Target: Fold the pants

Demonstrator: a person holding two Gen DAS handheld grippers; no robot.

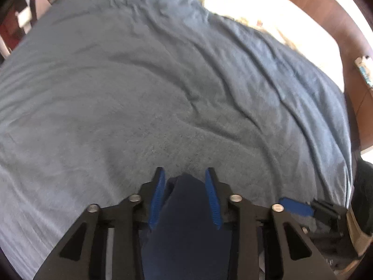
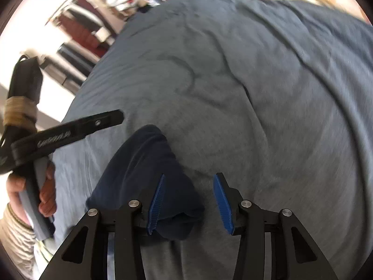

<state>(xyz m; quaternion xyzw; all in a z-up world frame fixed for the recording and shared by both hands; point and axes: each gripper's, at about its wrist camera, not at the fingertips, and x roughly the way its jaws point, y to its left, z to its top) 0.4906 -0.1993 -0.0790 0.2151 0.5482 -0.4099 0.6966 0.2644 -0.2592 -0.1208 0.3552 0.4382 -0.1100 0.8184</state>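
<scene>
The navy pants [image 1: 186,212] lie bunched on the blue-grey bedspread [image 1: 139,93]. My left gripper [image 1: 185,173] points steeply down at them, and the dark cloth fills the gap between its blue pads [image 1: 157,200] and meets both. In the right wrist view the pants [image 2: 139,170] are a folded wedge under the left finger of my right gripper [image 2: 190,179], which stands open. Bedspread shows between the cloth's edge and its right pad [image 2: 222,200]. The left gripper's black body [image 2: 70,131] and the hand [image 2: 46,193] holding it are at the left. The right gripper's finger [image 1: 296,206] shows low right in the left wrist view.
Cream pillows [image 1: 268,23] lie at the head of the bed against a brown wooden headboard [image 1: 331,7]. Shelves and dark red furniture [image 2: 81,30] stand beyond the bed's left edge. The bedspread [image 2: 256,93] is wrinkled across its middle.
</scene>
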